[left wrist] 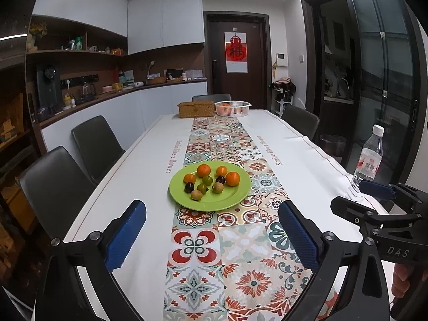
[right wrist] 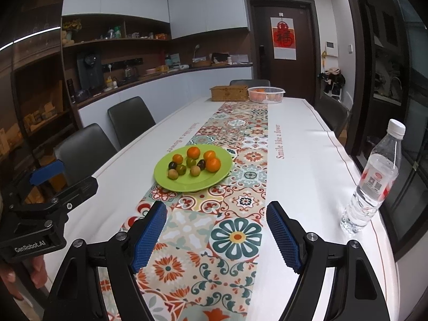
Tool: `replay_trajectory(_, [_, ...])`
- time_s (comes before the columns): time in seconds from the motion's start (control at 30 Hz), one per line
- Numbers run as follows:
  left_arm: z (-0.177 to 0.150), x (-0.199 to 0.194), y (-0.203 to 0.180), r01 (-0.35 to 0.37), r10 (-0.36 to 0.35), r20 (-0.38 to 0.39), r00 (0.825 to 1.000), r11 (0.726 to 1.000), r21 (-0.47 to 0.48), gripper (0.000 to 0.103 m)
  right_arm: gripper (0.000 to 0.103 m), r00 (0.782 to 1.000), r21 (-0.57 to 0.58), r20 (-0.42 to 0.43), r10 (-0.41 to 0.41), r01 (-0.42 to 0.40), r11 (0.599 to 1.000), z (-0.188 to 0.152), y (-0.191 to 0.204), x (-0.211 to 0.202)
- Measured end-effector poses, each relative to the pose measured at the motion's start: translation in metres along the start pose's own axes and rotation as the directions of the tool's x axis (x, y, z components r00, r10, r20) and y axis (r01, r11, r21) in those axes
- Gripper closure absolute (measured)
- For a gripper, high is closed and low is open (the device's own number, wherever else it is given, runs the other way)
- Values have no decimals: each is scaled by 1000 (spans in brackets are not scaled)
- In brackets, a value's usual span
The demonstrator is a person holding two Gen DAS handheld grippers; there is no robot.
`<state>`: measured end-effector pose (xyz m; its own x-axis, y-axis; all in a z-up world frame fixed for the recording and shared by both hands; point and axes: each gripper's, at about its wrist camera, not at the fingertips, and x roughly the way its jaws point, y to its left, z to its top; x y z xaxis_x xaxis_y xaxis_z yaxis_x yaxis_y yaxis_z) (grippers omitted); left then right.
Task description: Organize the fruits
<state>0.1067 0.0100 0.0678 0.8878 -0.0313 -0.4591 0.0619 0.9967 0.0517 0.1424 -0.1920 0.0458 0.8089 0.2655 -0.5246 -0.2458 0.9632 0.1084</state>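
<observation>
The fruits [left wrist: 207, 181] sit on a green plate [left wrist: 230, 196] mid-bench, on the patterned runner [left wrist: 240, 243], bare cloth all around. "Smile like a flower" runs along the runner's edges. Near the right edge stands a water bottle [right wrist: 374, 179]. The left claw [left wrist: 212, 236] and right claw [right wrist: 216, 238] hover low, both wide and holding nothing.

We see a long table [left wrist: 299, 160] under a white cloth, with a tiled floral runner [left wrist: 227, 144] down its middle. A clear plastic water bottle with a white cap [right wrist: 374, 179] stands upright near the table's right edge. At the far end, a woven lidded box [left wrist: 196, 109] sits just beside a white slatted basket. Dark padded chairs [left wrist: 96, 144] line the left side, and a dark wooden door [left wrist: 236, 56] carries a red hanging.
</observation>
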Motion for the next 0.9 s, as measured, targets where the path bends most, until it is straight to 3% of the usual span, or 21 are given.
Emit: replay_trajectory(0.9, [-4,-24,-5,7,-7,13,1000,1000,-17,0,25,999,-17,37,-24,25,1000,-9,4,-25])
